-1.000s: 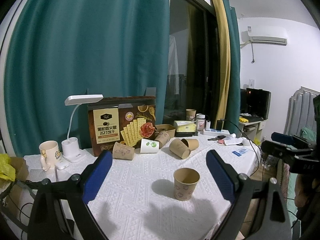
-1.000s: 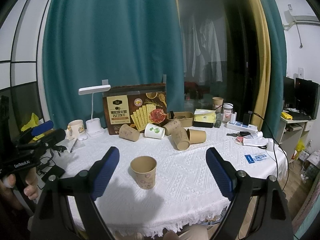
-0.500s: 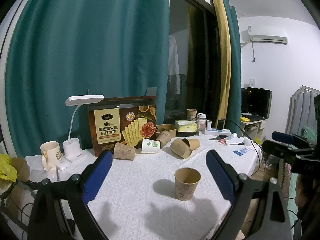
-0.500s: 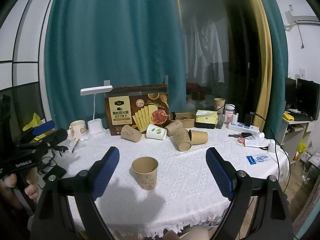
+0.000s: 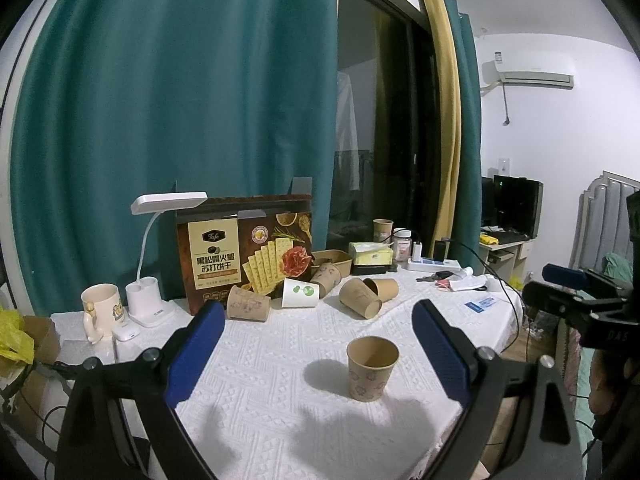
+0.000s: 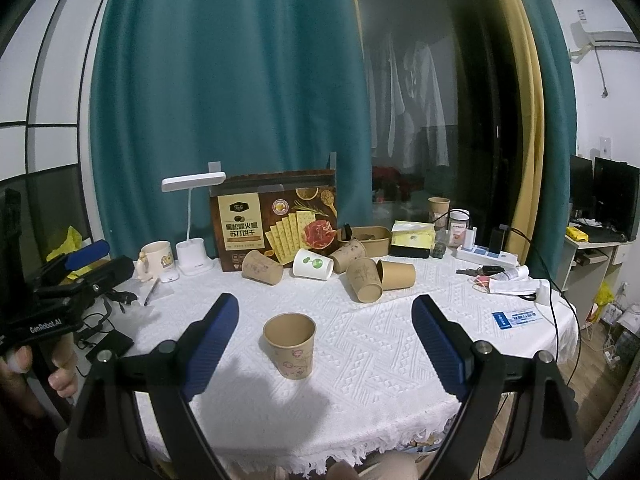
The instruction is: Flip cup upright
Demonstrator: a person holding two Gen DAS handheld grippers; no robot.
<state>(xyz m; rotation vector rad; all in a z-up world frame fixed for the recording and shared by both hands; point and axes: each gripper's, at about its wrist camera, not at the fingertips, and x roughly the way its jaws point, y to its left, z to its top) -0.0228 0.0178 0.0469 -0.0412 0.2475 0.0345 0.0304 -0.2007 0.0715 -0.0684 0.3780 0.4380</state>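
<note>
- Cup (image 5: 372,368) upright on the white-clothed surface (image 5: 280,380) in the left wrist view, mouth up, interior bare as far as visible, apart from both blue pads.
- Left tool (image 5: 316,344) spread wide, holding nothing, with the cup low between its fingers, nearer the right-hand one.
- Behind, a cluster of tipped paper cups (image 5: 360,298) lying on their sides in front of a cracker box (image 5: 244,252); among them one white cup (image 5: 300,293) with green print, also on its side.
- Mug (image 5: 100,308) and desk lamp (image 5: 154,280) at far left; right tool (image 5: 568,280) seen from the side at the right edge, jaw gap not readable from here.
- Right wrist view: same cup (image 6: 290,346) upright, near the left-hand pad, untouched.
- Right tool (image 6: 324,340) opened wide, empty.
- Brown tray (image 6: 370,240) behind the tipped cups (image 6: 368,276), contents unclear.
- Only here: a hand (image 6: 60,376) gripping the left tool (image 6: 72,264) handle, a pen (image 6: 150,292) on the cloth, a blue card (image 6: 516,318) near the edge.
</note>
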